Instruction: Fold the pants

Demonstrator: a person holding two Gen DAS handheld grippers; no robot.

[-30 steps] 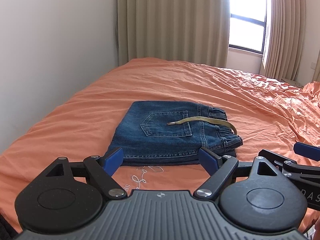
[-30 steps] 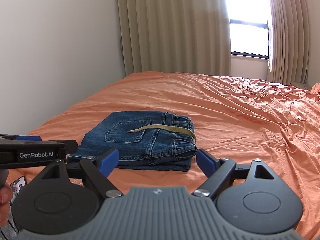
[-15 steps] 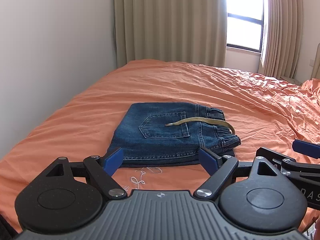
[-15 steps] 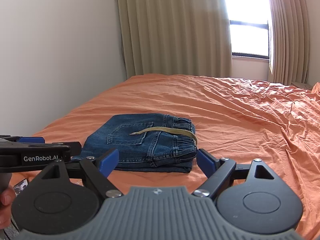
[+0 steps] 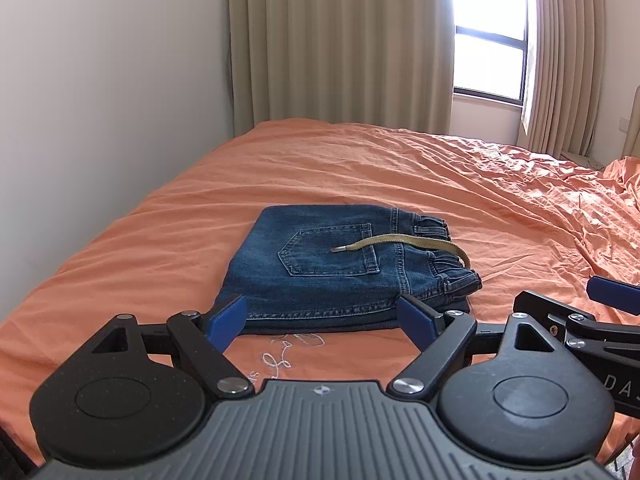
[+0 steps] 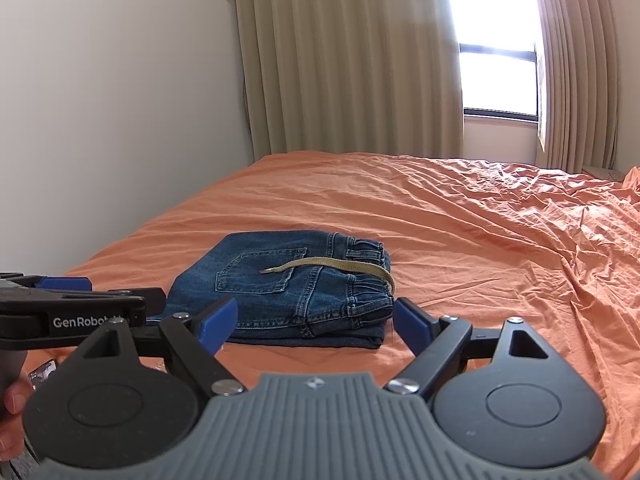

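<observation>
Blue denim pants lie folded in a compact rectangle on the orange bed, back pocket up, with a tan drawstring across the top. They also show in the right wrist view. My left gripper is open and empty, just short of the pants' near edge. My right gripper is open and empty, near the pants' front right corner. Each gripper shows at the edge of the other's view.
A white wall runs along the bed's left side. Beige curtains and a bright window stand behind the bed. The sheet is wrinkled to the right. White embroidery marks the sheet near the front edge.
Both grippers have drawn back and risen a little from the folded pants, which now sit higher and smaller in view. The pants have not moved.
</observation>
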